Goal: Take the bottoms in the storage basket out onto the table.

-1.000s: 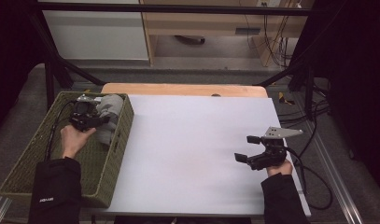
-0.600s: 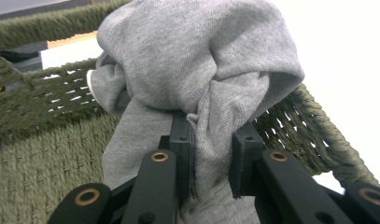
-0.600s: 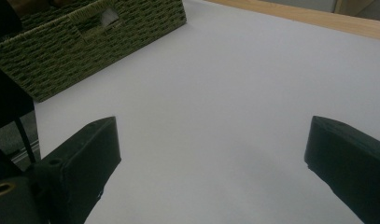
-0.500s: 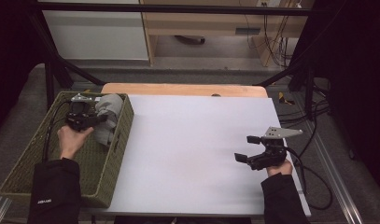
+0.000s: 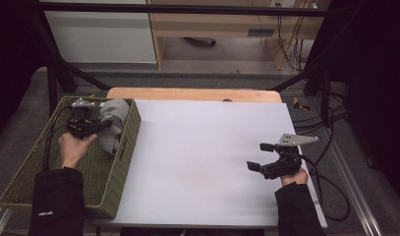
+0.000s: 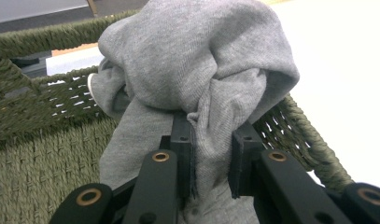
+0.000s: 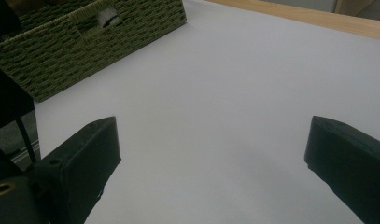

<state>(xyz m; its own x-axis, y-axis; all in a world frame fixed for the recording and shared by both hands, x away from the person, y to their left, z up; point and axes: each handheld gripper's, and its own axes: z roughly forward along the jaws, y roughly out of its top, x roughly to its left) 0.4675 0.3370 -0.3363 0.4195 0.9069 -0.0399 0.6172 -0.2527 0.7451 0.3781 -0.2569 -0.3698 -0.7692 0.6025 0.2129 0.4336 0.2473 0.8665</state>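
Left gripper view: grey cloth (image 6: 201, 88) pinched in left gripper (image 6: 211, 161).

text: small white sleeve (image 5: 46, 214) mark, illegible | other readable text: none

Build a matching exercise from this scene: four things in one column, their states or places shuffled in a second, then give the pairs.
Things:
1. left gripper
2. right gripper
3. grey garment
4. woven basket

States or places:
A. jaws wide apart above the bare white table
B. bunched up, partly lifted at the basket's far corner
C. shut on fabric
D. sits at the table's left edge

Pairs: 1-C, 2-A, 3-B, 4-D
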